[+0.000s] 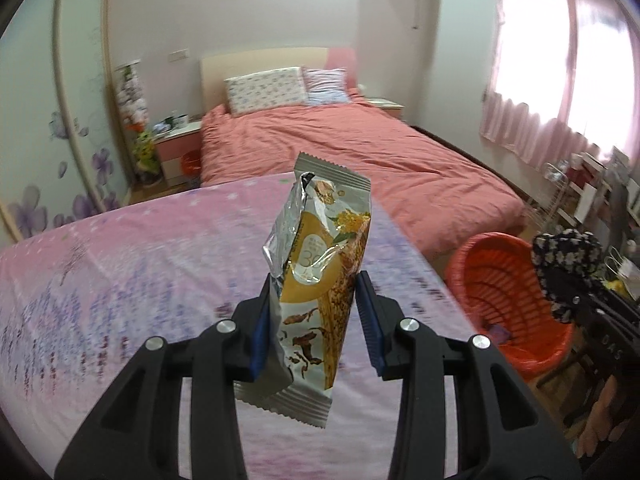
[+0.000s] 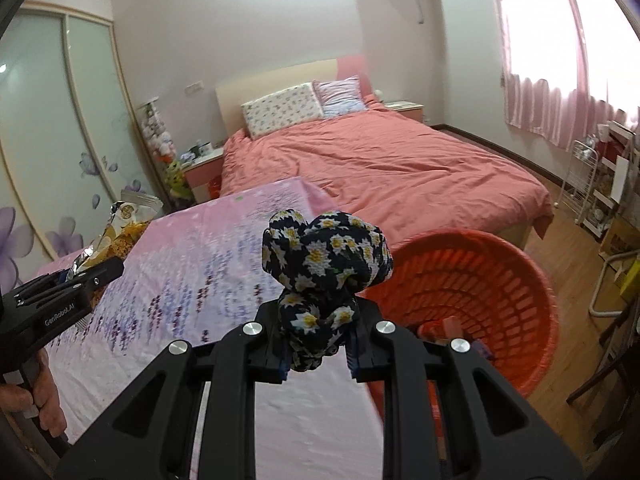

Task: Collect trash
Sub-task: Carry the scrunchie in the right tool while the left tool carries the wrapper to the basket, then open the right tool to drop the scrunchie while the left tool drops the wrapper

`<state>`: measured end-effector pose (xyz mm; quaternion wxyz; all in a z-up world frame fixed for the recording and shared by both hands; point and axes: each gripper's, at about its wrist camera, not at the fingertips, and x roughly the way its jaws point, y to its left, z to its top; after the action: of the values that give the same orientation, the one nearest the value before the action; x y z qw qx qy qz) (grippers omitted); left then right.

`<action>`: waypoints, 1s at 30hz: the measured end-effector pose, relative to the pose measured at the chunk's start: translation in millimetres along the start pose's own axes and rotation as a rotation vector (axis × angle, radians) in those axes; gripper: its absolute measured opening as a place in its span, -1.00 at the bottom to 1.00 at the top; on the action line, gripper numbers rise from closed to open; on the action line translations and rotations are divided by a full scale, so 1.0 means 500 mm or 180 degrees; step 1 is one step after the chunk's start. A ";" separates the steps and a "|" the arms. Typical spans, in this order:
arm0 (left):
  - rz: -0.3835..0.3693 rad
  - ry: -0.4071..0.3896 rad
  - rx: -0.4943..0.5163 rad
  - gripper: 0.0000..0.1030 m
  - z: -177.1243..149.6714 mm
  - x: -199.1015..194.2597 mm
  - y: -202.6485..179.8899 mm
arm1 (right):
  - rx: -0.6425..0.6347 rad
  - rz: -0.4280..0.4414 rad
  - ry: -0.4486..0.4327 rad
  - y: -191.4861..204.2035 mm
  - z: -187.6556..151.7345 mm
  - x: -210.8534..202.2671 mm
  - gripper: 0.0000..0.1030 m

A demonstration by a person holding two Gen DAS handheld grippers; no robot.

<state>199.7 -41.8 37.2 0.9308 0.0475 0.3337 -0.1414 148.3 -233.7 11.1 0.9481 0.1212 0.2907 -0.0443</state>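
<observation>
My left gripper (image 1: 316, 312) clamps an opened snack wrapper (image 1: 320, 280) upright between its pads, above the pink floral sheet (image 1: 120, 280). My right gripper (image 2: 318, 340) pinches a bunched dark daisy-print cloth (image 2: 326, 256). Just beside the sheet, right, stands the orange basket (image 2: 500, 264). Beyond lies the coral bed (image 2: 380, 168).

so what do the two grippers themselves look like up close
Both the left gripper and right gripper are black plastic with triangular cutouts, silver round bolts and blue ribbed pads. The left one's side carries white "GenRobot.AI" lettering. No cables show.
</observation>
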 end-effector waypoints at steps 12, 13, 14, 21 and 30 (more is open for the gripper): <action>-0.0530 0.0003 0.0356 -0.25 0.015 0.039 -0.212 | 0.0298 -0.0258 -0.0072 -0.126 0.004 -0.009 -0.60; -0.0581 0.0022 0.0378 -0.25 0.014 0.047 -0.231 | 0.0338 -0.0281 -0.0066 -0.140 0.005 -0.006 -0.60; -0.0620 0.0039 0.0392 -0.25 0.015 0.055 -0.244 | 0.0367 -0.0292 -0.0062 -0.149 0.005 -0.005 -0.60; -0.0901 0.0201 0.0519 -0.24 0.006 0.117 -0.342 | 0.0639 -0.0333 0.0007 -0.223 0.016 0.026 -0.59; -0.0945 0.0427 0.0665 0.05 -0.021 0.210 -0.414 | 0.0851 -0.0272 0.0144 -0.284 0.016 0.082 0.08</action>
<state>209.6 -262.1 -36.1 0.8654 0.1033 0.3818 -0.3075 164.3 -373.7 -34.6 0.9139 0.2349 0.3084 -0.1202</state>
